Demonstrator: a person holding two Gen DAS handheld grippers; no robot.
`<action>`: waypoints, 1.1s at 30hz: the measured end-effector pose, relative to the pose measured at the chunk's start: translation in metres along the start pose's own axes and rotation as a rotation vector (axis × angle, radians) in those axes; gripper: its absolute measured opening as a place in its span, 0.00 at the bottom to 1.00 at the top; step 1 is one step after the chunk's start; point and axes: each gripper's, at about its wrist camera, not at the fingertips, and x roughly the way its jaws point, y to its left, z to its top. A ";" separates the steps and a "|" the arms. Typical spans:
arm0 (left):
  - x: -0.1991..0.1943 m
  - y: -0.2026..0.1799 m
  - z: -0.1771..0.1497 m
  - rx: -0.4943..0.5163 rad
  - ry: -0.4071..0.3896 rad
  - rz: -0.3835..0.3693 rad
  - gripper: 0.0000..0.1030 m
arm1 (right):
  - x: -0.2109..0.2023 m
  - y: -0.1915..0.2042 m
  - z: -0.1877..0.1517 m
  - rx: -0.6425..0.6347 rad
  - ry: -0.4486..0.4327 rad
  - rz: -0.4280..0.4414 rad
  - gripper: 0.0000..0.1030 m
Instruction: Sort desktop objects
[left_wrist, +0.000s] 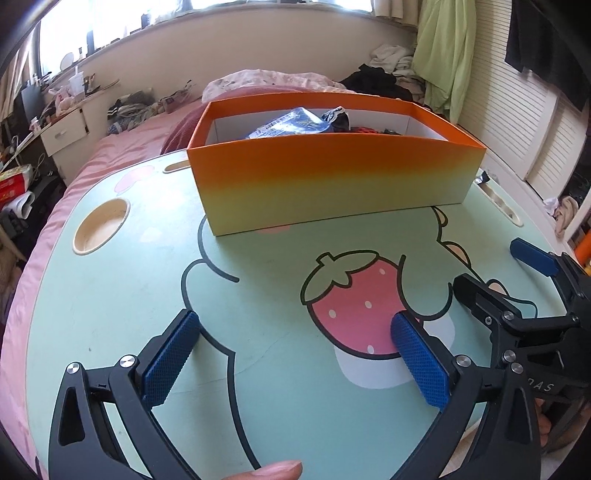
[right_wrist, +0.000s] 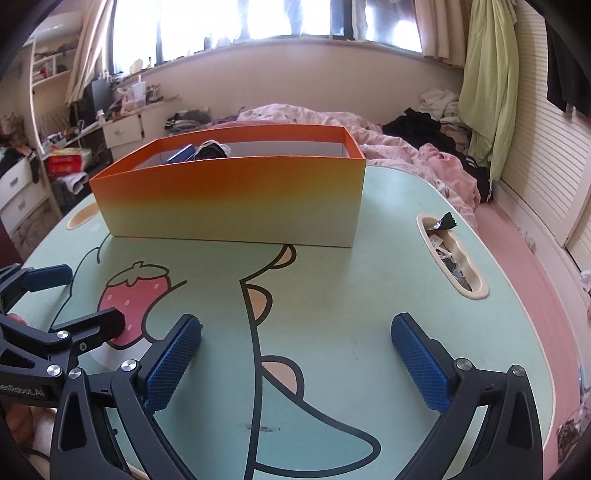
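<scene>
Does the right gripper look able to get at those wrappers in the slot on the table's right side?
Probably yes. The right gripper is open and empty, and bare table lies between it and the wrappers. The narrow slot may make pinching them awkward.

1. Box (left_wrist: 332, 181): outer wall shades from orange at the rim to pale yellow at the base; inside white.
2. Tabletop (left_wrist: 122, 295): mint green, printed with a dark-outlined cartoon figure and a pink strawberry (left_wrist: 351, 314) dotted white, green-leaved.
3. Left tongs (left_wrist: 295, 360) and right tongs (right_wrist: 297, 363): black arms, blue cross-hatched pads (right_wrist: 171, 363).
4. Bed (right_wrist: 517, 236), right of frame: pink sheet.
5. Hanging cloth (right_wrist: 487, 74), upper right: light green.
</scene>
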 end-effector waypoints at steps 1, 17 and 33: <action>0.000 0.000 0.000 0.000 -0.005 -0.001 1.00 | 0.000 0.000 0.000 0.000 -0.001 -0.001 1.00; 0.001 0.003 -0.001 0.000 -0.012 -0.002 1.00 | 0.000 0.000 0.001 0.001 0.000 -0.002 1.00; 0.002 0.003 -0.001 0.000 -0.012 -0.001 1.00 | 0.000 0.000 0.001 0.000 0.000 -0.002 1.00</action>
